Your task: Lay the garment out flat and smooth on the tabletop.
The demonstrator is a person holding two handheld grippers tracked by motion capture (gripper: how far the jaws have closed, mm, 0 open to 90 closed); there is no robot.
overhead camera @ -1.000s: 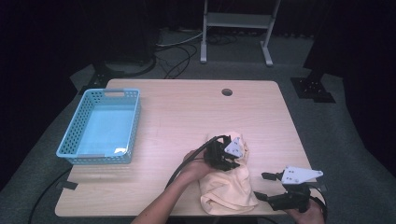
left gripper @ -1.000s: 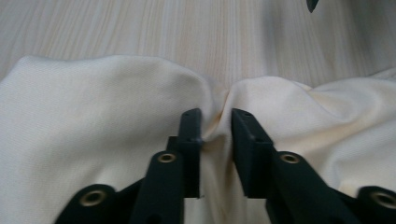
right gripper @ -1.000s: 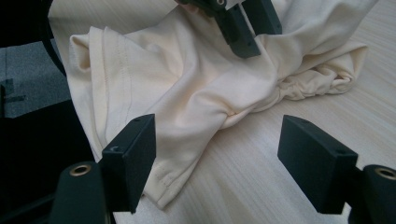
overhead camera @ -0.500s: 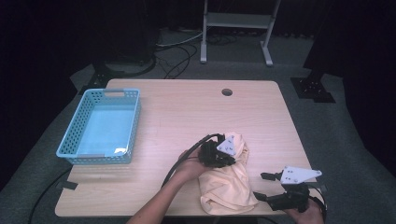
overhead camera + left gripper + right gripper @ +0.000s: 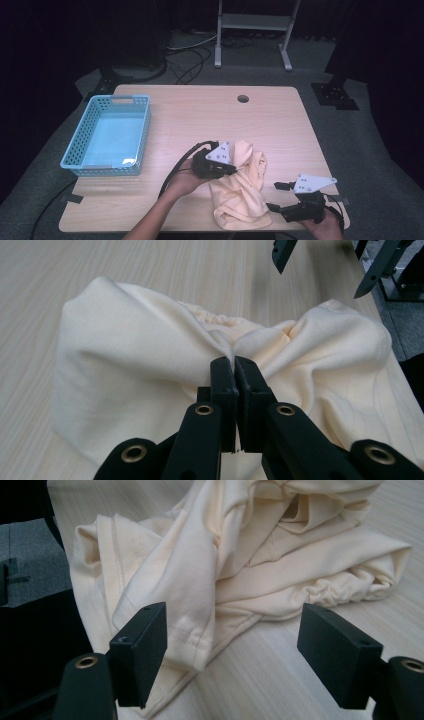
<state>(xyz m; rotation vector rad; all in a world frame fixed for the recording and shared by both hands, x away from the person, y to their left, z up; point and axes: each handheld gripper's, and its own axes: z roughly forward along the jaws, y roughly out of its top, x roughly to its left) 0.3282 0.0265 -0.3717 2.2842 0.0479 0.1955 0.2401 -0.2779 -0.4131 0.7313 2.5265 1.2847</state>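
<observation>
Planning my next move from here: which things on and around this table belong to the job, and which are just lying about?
In the job:
- pale yellow garment, bunched on the table
- left gripper, jaws shut on a fold of it
- right gripper, jaws open beside its hem

Lying about:
- blue basket
- metal stand behind the table
- floor cables

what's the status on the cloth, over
Left tool shut on yellow cloth, pinching a fold. Right tool open at the hem. Nothing in the way.

Black jaws, brass rivets; left gripper point(image 5: 235, 169), right gripper point(image 5: 273, 196): grey triangular plates, black cables
</observation>
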